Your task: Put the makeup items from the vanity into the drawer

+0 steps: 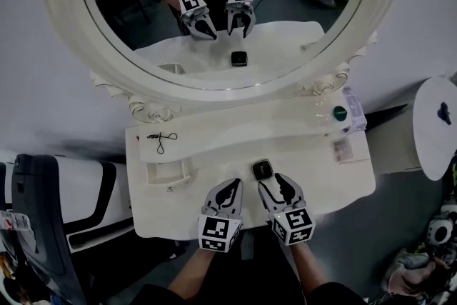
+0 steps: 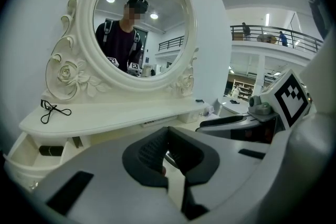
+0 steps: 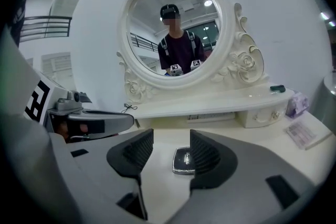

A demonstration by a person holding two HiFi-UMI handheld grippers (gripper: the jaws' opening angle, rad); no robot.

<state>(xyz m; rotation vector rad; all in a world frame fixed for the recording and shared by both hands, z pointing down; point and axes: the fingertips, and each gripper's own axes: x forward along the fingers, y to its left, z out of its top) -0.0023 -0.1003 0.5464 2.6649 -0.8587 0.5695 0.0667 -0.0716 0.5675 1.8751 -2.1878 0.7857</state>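
A small black compact with a silver rim (image 1: 262, 170) lies on the white vanity top (image 1: 335, 186) near its front edge. My right gripper (image 1: 277, 187) hovers just behind it, open; in the right gripper view the compact (image 3: 184, 160) sits on the table just beyond the right gripper (image 3: 170, 152), whose pads do not touch it. My left gripper (image 1: 230, 188) is beside it on the left, shut with nothing visible in it; the left gripper (image 2: 167, 157) points toward the mirror. An open drawer (image 1: 169, 173) sits at the vanity's left, with a dark item (image 2: 51, 151) inside.
A big oval mirror (image 1: 214, 82) stands on a raised shelf. A black cord (image 1: 162, 141) lies on the shelf's left; a green-capped item (image 1: 340, 113) and packets (image 1: 343, 148) are at the right. A dark chair (image 1: 43, 203) stands left, and a round white table (image 1: 437, 126) right.
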